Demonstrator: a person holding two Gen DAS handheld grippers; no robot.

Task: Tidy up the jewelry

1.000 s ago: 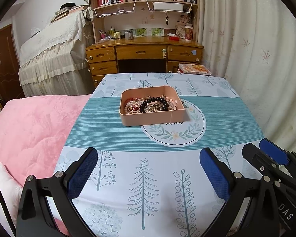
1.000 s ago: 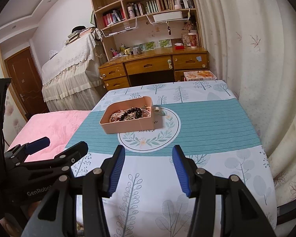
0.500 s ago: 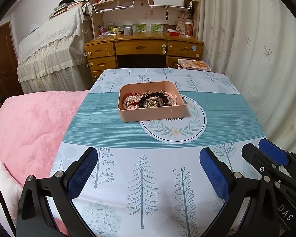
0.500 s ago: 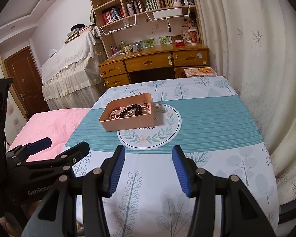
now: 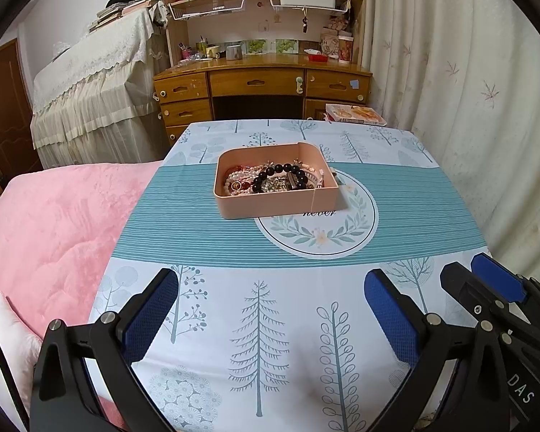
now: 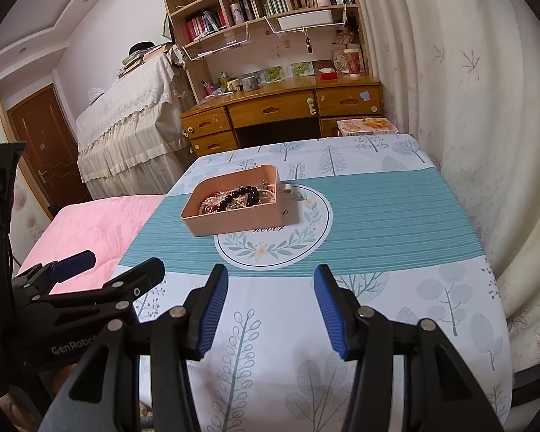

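While my left gripper (image 5: 270, 302) and right gripper (image 6: 271, 309) hang released, near side of tray (image 5: 277, 205): jewelry (image 5: 270, 180) heaped inside tray.

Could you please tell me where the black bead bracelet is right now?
The black bead bracelet lies atop the jewelry in the pink tray, mid-table, ahead of both open grippers.

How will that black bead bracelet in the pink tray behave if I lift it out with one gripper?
The black bead bracelet is a loop of round glossy beads, so it will probably hang limp and may slip on the pads. It lies tangled among other jewelry in the pink tray, so neighbouring pieces could snag and come up too. Set down outside, it shouldn't roll far.
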